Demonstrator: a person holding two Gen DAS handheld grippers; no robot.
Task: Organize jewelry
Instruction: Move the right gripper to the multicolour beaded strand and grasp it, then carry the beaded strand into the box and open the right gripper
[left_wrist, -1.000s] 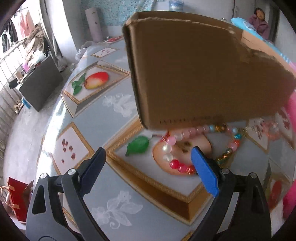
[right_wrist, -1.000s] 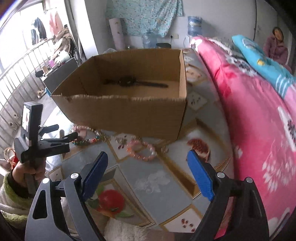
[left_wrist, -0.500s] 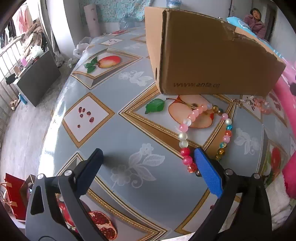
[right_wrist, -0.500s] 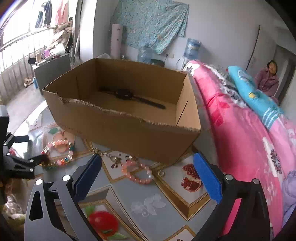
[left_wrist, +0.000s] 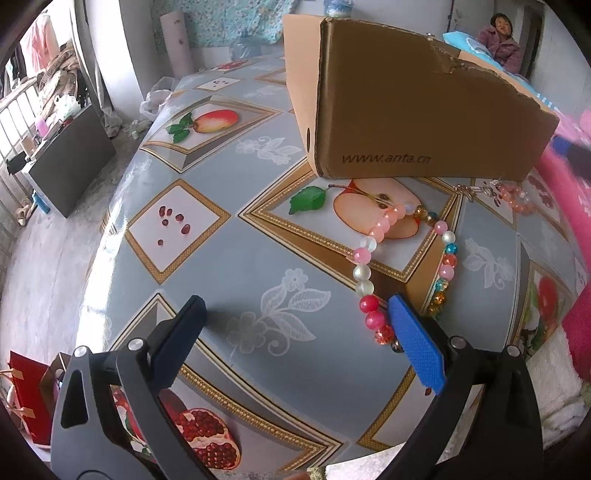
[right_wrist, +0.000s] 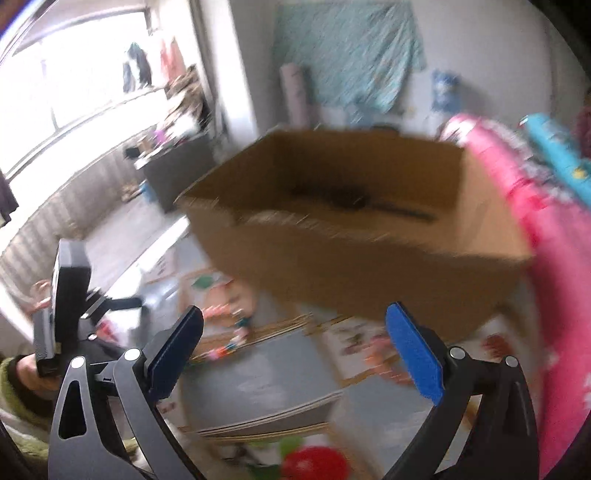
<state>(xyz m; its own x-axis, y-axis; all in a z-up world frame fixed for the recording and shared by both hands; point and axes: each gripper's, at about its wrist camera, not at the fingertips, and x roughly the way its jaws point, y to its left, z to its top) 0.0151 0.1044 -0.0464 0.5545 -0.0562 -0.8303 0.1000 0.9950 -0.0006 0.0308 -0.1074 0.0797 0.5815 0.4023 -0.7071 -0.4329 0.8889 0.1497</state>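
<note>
Beside the box (left_wrist: 417, 110), left gripper (left_wrist: 295, 332) is hovering, jaws apart and empty, one finger overlapping the bead bracelet (left_wrist: 402, 266); next, likely straddling and pinching it.

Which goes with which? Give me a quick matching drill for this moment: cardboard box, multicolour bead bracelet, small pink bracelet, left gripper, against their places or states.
Things:
1. cardboard box
2. multicolour bead bracelet
3. small pink bracelet
4. left gripper

Places or states:
A. jaws open, nothing between them
B. on the table beside the box's right end in the left wrist view
C. stands on the table, open top, a dark item inside
D. lies in a loop in front of the box, its near end hidden by the blue pad

Pairs: 1-C, 2-D, 3-B, 4-A
</note>
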